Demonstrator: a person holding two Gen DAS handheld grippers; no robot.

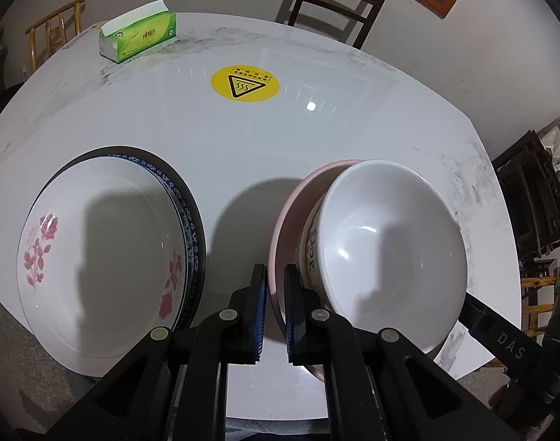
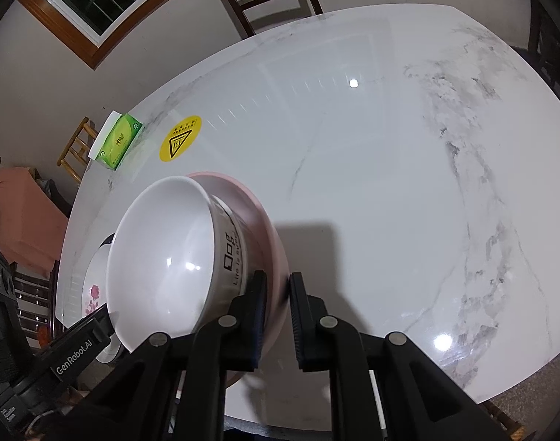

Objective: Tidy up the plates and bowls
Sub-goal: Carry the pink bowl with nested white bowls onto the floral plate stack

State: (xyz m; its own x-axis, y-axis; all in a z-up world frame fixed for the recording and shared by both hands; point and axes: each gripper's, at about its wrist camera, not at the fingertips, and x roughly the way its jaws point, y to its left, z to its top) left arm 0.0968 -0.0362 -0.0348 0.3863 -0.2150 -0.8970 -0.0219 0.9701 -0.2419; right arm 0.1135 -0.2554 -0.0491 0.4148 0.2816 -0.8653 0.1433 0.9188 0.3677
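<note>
1. My left gripper points steeply down at the table, its two blue-padded jaws pinched tight on the near-left rim of the shallow pink bowl.
2. My right gripper is angled down just as steeply and clamps the same pink bowl's rim from the opposite side, one jaw inside, one outside.
3. So both tools are closed hard, and the thin pink rim is all that sits between each pair of pads.
4. Nested inside the pink bowl is a deeper glossy white bowl with grey lettering on its outer wall; it leans against the pink one's far edge.
5. The pair sits at the near edge of the white marble-patterned table; I cannot tell whether it has left the surface.
6. Left of it, well apart, a white plate with pink roses lies on a blue-patterned plate, at the same near edge.
7. Further back: a round yellow warning sticker and a green tissue pack.
8. In the right view, my left tool's black body shows at lower left.
</note>
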